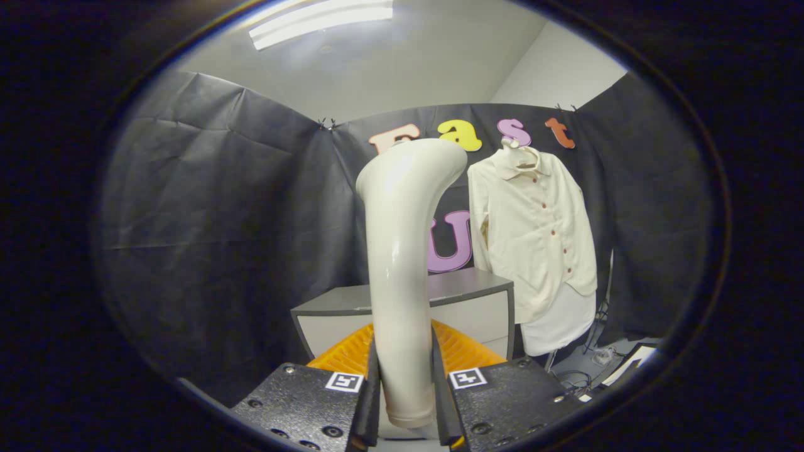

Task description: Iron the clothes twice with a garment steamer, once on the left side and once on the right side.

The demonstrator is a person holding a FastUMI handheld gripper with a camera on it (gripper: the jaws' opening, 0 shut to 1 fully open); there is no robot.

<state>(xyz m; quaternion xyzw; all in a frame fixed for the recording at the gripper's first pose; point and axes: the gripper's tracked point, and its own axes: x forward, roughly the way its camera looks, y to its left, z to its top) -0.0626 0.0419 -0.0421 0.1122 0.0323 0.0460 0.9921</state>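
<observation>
Black cloth backs the booth, where a cream shirt (534,232) hangs beyond a grey cabinet (468,301); the gripper (405,383) is clamped on the garment steamer (402,251), well short of the shirt, and should keep the head upright while closing in

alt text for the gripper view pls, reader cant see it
The gripper is shut on the handle of a cream garment steamer, held upright between its fingers. Beyond it to the right, a cream buttoned shirt hangs on a hanger against the black booth wall, beside a grey cabinet.
</observation>
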